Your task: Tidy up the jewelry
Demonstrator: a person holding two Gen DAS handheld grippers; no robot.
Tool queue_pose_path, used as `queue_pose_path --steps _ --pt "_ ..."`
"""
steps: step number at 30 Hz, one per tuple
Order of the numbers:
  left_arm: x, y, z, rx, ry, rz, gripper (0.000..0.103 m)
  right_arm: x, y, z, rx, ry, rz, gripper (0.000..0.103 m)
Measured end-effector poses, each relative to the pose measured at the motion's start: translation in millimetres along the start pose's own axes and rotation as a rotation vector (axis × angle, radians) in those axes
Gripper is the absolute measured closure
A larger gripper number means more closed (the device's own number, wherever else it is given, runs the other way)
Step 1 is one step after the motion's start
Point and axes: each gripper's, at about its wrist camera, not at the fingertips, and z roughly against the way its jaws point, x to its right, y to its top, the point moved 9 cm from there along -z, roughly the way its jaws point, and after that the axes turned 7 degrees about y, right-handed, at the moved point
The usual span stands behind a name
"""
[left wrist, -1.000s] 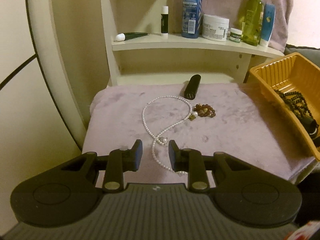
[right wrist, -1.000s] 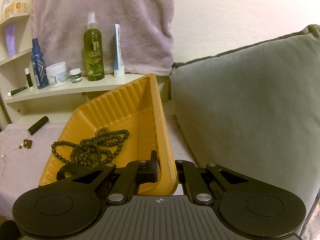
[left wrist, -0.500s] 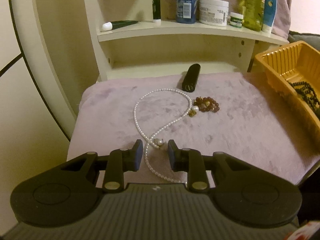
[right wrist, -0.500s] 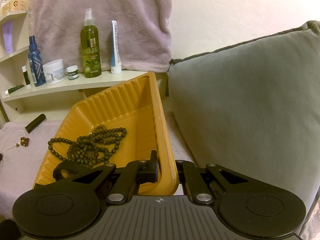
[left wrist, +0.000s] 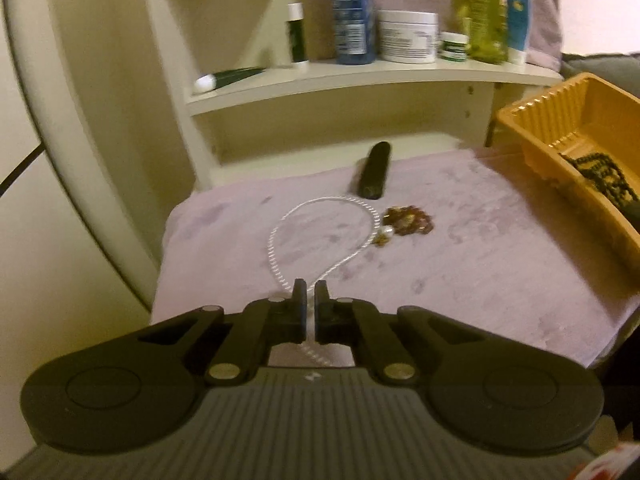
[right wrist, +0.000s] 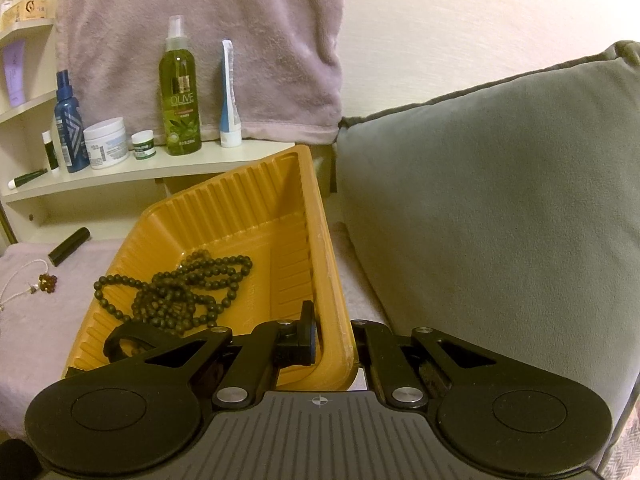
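left wrist: low, faces shelf (left wrist: 360,76) | right wrist: close on tray (right wrist: 240,216) | both share tray

Matte black left tool (left wrist: 310,294): two blocky fingers (left wrist: 299,292) on angular linkage arms, each arm pinned with a round silver screw (left wrist: 224,370). Behind, two broad rounded lobes, each stamped with a raised disc (left wrist: 104,390), flanking a grey ribbed housing (left wrist: 312,432) marked with a small pale logo. Same build on the right tool (right wrist: 334,340): black fingers (right wrist: 307,320), silver pivot screws (right wrist: 403,394), twin disc-stamped lobes, grey grooved housing (right wrist: 320,436) bearing a small crosshair mark.
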Motion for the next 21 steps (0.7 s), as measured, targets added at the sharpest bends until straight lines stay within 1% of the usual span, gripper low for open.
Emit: queue_pose_path --steps 3,4,7,11,15,18,21 --pt "9.2 -1.3 -7.3 -0.011 -0.002 -0.034 0.096 -0.3 0.1 0.0 0.000 0.000 0.001 0.098" --pt "11.7 -2.4 -9.8 -0.016 0.001 -0.048 0.094 -0.3 0.0 0.0 0.000 0.000 0.000 0.098" --pt "12.8 -4.1 -13.5 -0.013 0.024 -0.071 0.093 0.3 0.0 -0.2 0.001 -0.001 0.000 0.098" --pt "9.3 -6.1 -15.1 -0.013 0.026 -0.061 0.089 -0.1 -0.1 -0.2 0.000 -0.001 0.000 0.098" --pt "4.0 -4.8 -16.9 -0.016 0.043 -0.042 0.080 0.1 0.7 -0.4 0.000 -0.002 -0.002 0.098" --pt "4.1 -4.5 -16.6 -0.016 0.044 -0.042 0.080 0.1 0.6 -0.5 -0.001 -0.003 -0.002 0.098" --pt "5.8 -4.6 -16.3 -0.013 0.044 -0.055 0.083 -0.1 0.6 -0.4 -0.001 -0.003 -0.002 0.097"
